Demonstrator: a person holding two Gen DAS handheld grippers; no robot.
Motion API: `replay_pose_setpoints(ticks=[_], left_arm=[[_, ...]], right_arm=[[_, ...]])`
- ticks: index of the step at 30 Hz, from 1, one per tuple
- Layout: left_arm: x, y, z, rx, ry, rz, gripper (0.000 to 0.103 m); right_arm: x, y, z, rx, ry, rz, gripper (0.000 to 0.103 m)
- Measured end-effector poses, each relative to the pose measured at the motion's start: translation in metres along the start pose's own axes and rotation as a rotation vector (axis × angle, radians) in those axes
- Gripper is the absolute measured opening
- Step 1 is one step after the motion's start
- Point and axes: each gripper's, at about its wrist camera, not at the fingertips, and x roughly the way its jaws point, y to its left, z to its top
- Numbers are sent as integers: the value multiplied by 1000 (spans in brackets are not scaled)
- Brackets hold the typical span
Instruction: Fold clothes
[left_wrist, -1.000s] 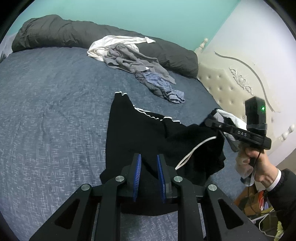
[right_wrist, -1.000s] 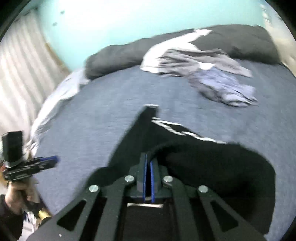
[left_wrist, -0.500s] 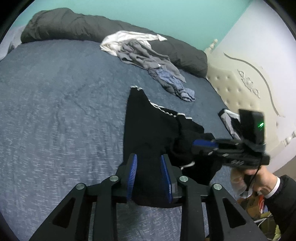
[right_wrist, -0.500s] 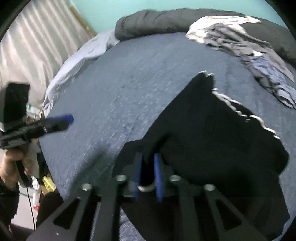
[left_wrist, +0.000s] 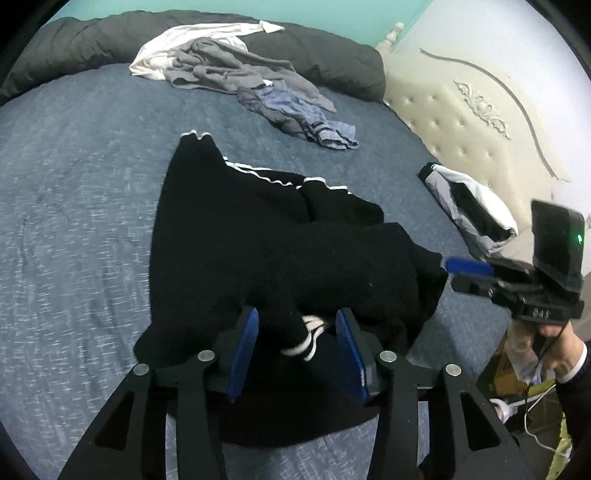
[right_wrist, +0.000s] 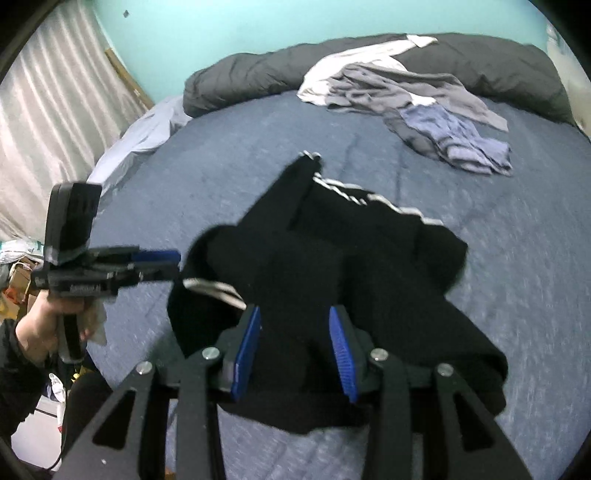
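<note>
Black knit with white edging, our trousers (left_wrist: 236, 236) lie on the blue bed (left_wrist: 74, 192), bunched and partly doubled over near us, one leg running out flat. We judge the cloth soft, limp and fairly light: it will sag and slide over itself, so seams and hems give the surest hold, such as the waistband drawcord (left_wrist: 306, 339) or the trimmed cuff (left_wrist: 195, 136). Seen from the left gripper (left_wrist: 297, 347), the long axis runs from 6 o'clock up to the cuff at about 11 o'clock. Both tongs stand spread wide: the left straddles the cord without pinching it, and the right gripper (right_wrist: 295, 347) straddles a heap of cloth, gripping nothing. A loose pile (left_wrist: 236, 70) waits at 12 o'clock, and a black-and-white garment (left_wrist: 469, 206) lies at 3 o'clock.
</note>
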Motion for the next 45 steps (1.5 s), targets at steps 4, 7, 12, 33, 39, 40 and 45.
replay_pose_setpoints(ticks=[4, 7, 12, 33, 39, 40, 45], left_arm=[[15, 4, 4, -18, 18, 8, 51], [23, 7, 5, -14, 32, 17, 48], [29, 16, 5, -22, 38, 9, 20], [-74, 48, 35, -17, -167, -54, 11], [-129, 88, 37, -59, -243, 1, 11], [-132, 97, 35, -70, -241, 16, 11], [-124, 139, 14, -160, -210, 45, 11]], right_arm=[[1, -20, -14, 30, 13, -41, 56], [9, -36, -22, 77, 54, -37, 64], [36, -38, -27, 53, 123, -111, 65], [59, 12, 122, -1, -111, -72, 6], [77, 61, 184, -58, -152, -13, 6], [89, 68, 189, -57, -126, -10, 7], [123, 98, 189, -81, -62, -53, 35]])
